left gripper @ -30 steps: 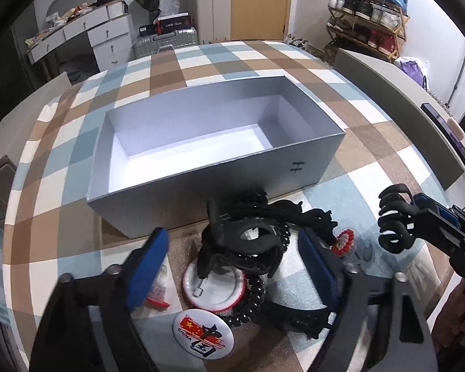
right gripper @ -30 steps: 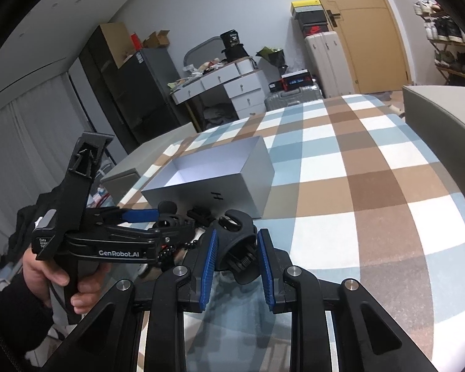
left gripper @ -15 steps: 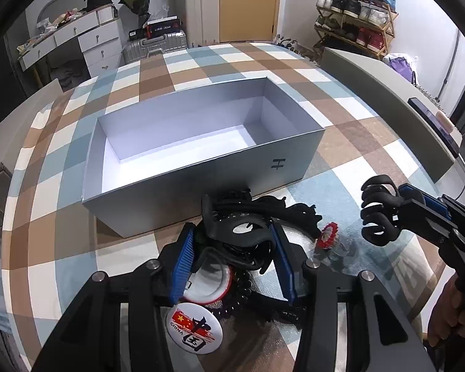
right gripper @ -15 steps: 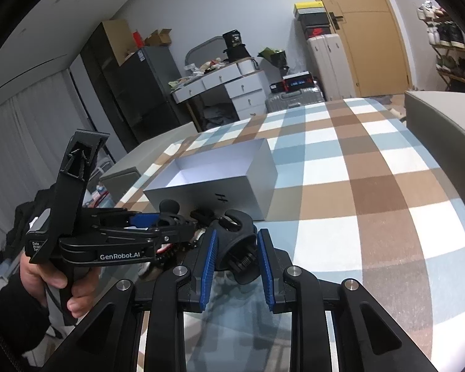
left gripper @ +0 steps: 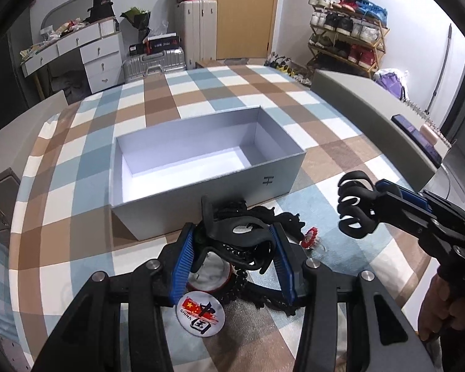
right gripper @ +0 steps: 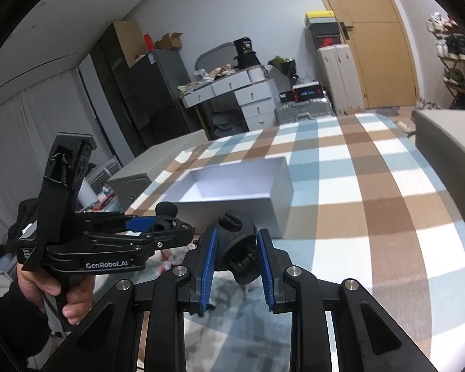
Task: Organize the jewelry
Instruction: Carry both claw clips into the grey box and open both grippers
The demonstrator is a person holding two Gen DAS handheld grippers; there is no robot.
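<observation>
A cluttered bedroom with a shoe rack, suitcases and a white dresser surrounds a table (left gripper: 86, 161) covered in a brown, blue and white checked cloth.

The left gripper (left gripper: 232, 260) has its jaws pressed in on a black claw clip (left gripper: 235, 235), a curved piece of matte plastic with interlocking teeth, held just above the remaining pile. The right gripper (right gripper: 236, 259) has its jaws pinching a second black hair claw (right gripper: 235, 241), rounded, with a visible spring, held in the air to the right of the pile.

Under the left jaws lie a string of dark beads (left gripper: 240, 279), a round badge (left gripper: 200, 313) with a red flag print, a white disc with a red rim (left gripper: 210, 276), and a small red-fringed ornament (left gripper: 309, 238).

Just beyond stands the grey box (left gripper: 201, 198), rectangular, smooth card with a pale interior. Nothing lies in it, so I judge the sorting barely begun: both clips and the whole pile remain to be placed.
</observation>
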